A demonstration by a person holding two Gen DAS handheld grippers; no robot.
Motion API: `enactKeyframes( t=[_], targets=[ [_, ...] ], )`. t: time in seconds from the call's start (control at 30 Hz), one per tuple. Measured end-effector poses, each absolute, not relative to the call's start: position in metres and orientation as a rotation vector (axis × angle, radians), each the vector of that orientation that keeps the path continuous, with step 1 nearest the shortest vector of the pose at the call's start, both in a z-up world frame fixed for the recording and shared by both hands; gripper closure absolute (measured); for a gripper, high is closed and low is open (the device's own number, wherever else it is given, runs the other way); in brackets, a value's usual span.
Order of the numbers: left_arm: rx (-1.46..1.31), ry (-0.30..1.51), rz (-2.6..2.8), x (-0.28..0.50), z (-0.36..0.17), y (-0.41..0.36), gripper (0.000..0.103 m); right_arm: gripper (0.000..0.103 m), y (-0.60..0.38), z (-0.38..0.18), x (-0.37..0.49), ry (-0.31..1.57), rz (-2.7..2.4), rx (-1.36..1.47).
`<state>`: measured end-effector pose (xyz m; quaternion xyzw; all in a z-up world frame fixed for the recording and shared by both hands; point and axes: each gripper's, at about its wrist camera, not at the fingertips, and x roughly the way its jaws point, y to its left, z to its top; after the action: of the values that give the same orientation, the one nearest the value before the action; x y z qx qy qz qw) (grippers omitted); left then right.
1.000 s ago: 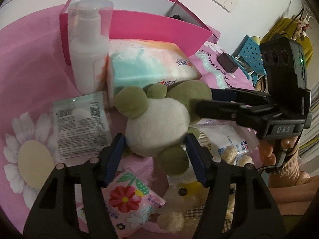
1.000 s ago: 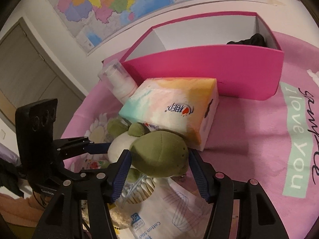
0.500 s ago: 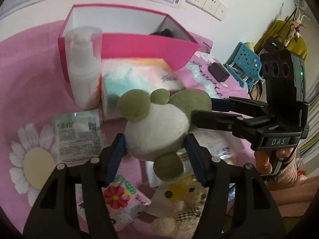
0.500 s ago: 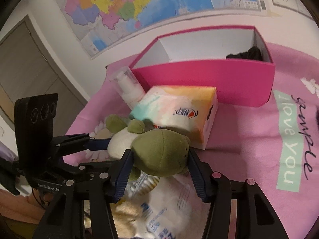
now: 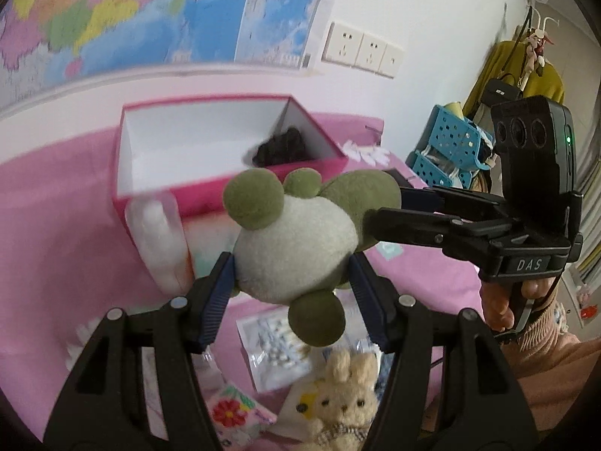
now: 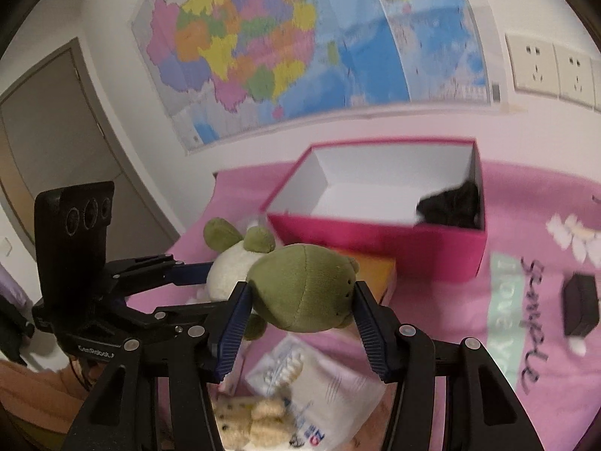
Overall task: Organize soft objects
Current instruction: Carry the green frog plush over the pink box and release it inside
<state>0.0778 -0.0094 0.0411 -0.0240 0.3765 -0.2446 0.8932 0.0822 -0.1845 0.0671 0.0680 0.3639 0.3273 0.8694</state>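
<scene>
Two claws, left and right, we hold clamped on one plush frog; its long axis spans them, aloft, pink box at 12 o'clock.

A large colourful wall map hangs above a row of white wall sockets. A grey door stands at the left. A blue perforated plastic basket sits near a mustard-yellow garment hanging at the right. A small black rectangular case lies on the pink printed cloth.
</scene>
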Motion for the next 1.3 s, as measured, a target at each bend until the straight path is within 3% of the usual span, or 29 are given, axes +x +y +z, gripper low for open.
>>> enactKeyframes(
  t=[0.4,0.9,1.3],
  targets=[
    [-0.028,0.761,-0.431,0.146,0.07,-0.015,0.039,0.048,-0.187,0.081,0.154,0.71,0.672,0.188],
    [0.015,0.909,-0.333,0.235,0.038,-0.029,0.04,0.048,-0.188,0.029,0.238,0.873,0.617,0.306],
    [0.037,0.854,-0.275,0.22,0.046,-0.015,0.04,0.048,-0.188,0.014,0.238,0.911,0.532,0.239]
  ],
)
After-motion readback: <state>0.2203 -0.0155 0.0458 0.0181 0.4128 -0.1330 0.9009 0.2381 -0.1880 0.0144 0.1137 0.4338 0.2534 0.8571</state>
